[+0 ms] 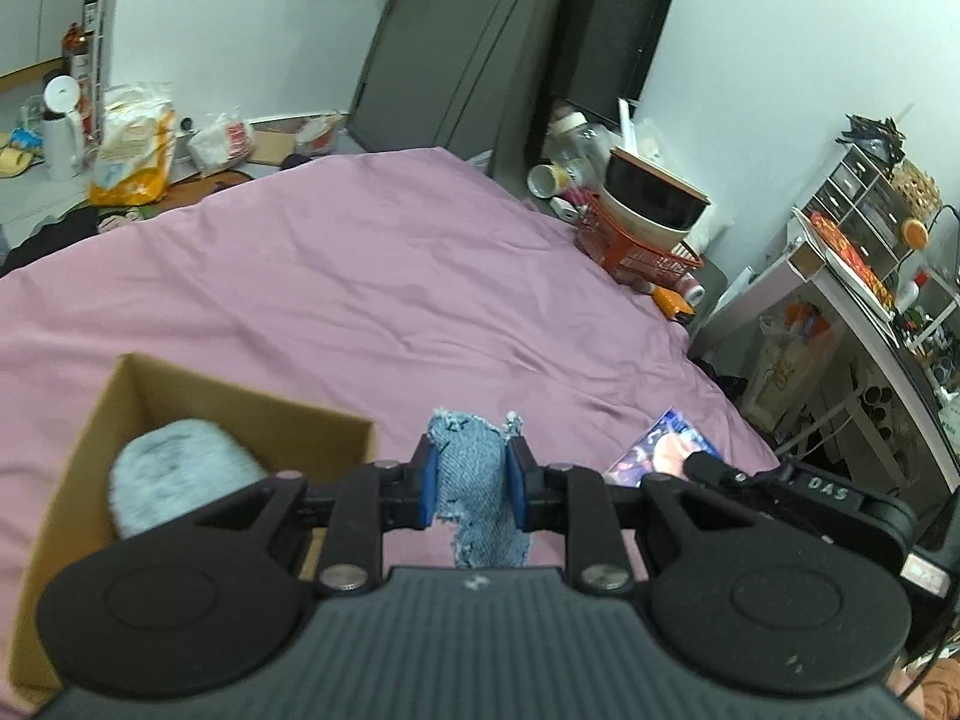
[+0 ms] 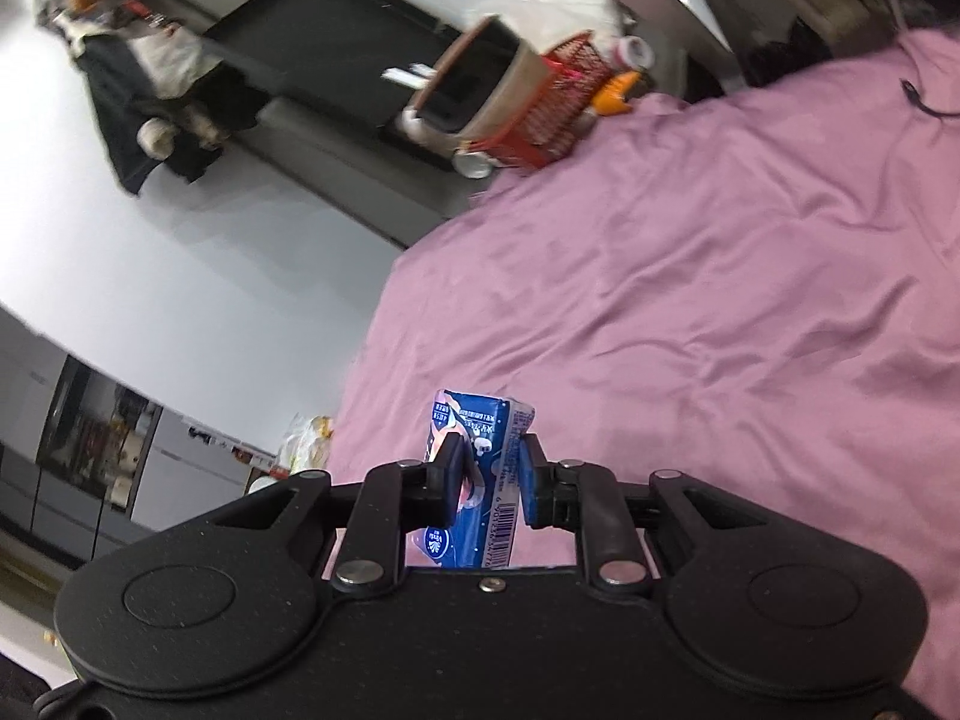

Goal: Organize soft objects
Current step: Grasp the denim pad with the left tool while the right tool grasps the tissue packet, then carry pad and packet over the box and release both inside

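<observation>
My left gripper is shut on a frayed piece of blue denim cloth, held above the pink bed sheet. An open cardboard box stands just to its left, with a fluffy light-blue soft item inside. My right gripper is shut on a blue tissue pack with a barcode, held above the sheet. In the left wrist view the right gripper and the pack show at the right, near the bed's edge.
A red wire basket with a dark bowl stands at the bed's far right corner; it also shows in the right wrist view. Cluttered shelves line the right. Bags lie on the floor beyond the bed.
</observation>
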`<action>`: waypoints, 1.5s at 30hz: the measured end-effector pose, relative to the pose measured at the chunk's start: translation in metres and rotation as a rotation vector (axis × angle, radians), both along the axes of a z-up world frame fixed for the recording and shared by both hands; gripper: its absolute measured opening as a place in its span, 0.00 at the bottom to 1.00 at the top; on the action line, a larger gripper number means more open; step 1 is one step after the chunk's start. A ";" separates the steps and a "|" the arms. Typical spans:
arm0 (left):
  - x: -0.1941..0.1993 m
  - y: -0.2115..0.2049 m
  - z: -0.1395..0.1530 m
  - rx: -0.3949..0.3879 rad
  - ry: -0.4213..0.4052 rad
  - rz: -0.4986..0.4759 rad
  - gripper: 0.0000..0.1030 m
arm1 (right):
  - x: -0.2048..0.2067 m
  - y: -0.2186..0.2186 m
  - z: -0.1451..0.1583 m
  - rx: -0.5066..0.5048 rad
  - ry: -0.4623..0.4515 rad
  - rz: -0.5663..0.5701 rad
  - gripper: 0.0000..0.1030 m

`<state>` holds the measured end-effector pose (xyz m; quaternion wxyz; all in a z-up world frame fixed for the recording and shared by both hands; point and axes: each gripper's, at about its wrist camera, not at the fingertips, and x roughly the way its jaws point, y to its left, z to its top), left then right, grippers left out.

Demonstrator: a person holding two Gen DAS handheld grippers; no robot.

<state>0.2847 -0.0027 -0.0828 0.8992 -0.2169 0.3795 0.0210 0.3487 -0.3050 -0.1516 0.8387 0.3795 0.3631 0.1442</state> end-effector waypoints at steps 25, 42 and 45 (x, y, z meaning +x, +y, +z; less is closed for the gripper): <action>-0.035 0.055 -0.035 0.056 0.115 0.074 0.22 | -0.047 0.067 0.055 -0.086 -0.150 0.227 0.19; -0.024 0.071 -0.051 0.024 0.159 0.083 0.48 | -0.046 0.122 0.036 -0.162 -0.108 0.341 0.19; -0.025 0.078 -0.047 0.014 0.157 0.093 0.49 | -0.047 0.133 0.035 -0.185 -0.106 0.355 0.19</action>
